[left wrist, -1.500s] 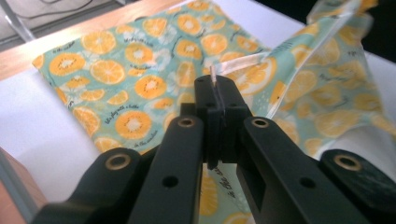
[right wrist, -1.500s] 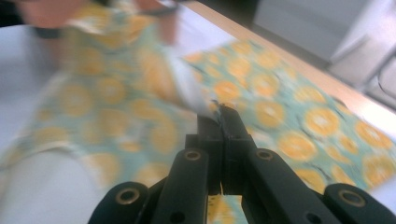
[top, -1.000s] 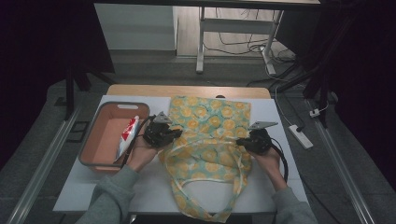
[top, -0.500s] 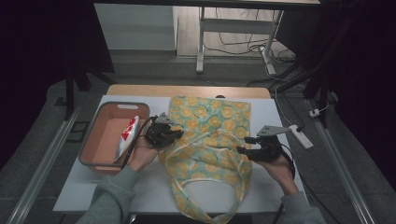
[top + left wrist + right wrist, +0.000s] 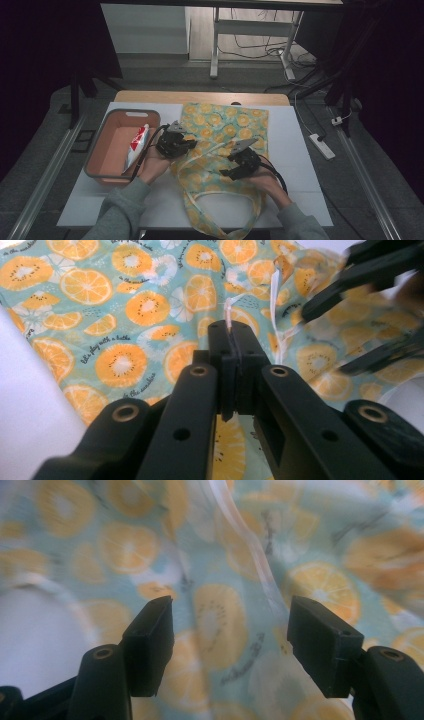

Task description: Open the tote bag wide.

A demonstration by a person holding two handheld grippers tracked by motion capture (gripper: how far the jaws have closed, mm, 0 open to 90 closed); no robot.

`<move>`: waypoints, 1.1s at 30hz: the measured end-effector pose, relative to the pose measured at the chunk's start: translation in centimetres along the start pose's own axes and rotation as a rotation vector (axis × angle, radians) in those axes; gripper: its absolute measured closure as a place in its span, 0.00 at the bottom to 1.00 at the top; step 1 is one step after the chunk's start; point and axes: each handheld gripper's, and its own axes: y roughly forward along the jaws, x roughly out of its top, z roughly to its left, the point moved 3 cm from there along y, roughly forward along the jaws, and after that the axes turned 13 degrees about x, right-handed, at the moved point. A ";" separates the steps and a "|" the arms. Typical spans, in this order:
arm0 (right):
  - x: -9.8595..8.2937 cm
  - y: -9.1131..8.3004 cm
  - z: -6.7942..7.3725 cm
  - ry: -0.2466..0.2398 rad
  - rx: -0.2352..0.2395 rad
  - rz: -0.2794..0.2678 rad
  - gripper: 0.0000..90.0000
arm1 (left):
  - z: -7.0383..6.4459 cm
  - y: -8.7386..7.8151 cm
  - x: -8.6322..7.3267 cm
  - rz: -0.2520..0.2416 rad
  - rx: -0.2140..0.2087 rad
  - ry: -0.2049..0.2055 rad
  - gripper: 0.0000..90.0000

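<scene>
A citrus-print tote bag (image 5: 225,145) lay flat on the white table (image 5: 300,165), just right of an orange bin (image 5: 107,155) that held a red-and-white packet (image 5: 136,147), with its handles trailing toward the person's edge of the table. The left gripper (image 5: 187,144) sat at the bag's left edge, and in its own view its jaws were clenched on a thin fold of the fabric, a white seam rising from between them. The right gripper (image 5: 226,175) hovered low over the middle of the bag near its mouth, jaws spread wide with nothing between them; in its own view the cloth below looked blurred, so I judged it to be on the move. The step in hand seemed to be opening the bag's mouth, probably so that something from the bin could go in. To do it well, I thought the left gripper should hold firm and lift only a little, so the top layer separated from the bottom one. The right gripper should come down on the opposite rim or handle strap (image 5: 210,157) and pinch a single layer, not both. Catching both layers would only drag the bag shut across the table.
</scene>
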 end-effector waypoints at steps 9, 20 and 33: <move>-0.8 0.4 -0.6 0.024 0.014 0.037 0.88 | -0.1 -0.1 -0.1 -0.007 -0.011 -0.005 0.94; 0.4 -3.3 -0.1 0.035 0.032 -0.124 0.99 | -2.5 -7.2 0.7 -0.150 -0.058 0.086 0.55; 0.3 -3.6 -0.5 0.061 0.034 -0.137 0.99 | -12.2 -1.6 -1.8 0.077 -0.176 0.402 0.49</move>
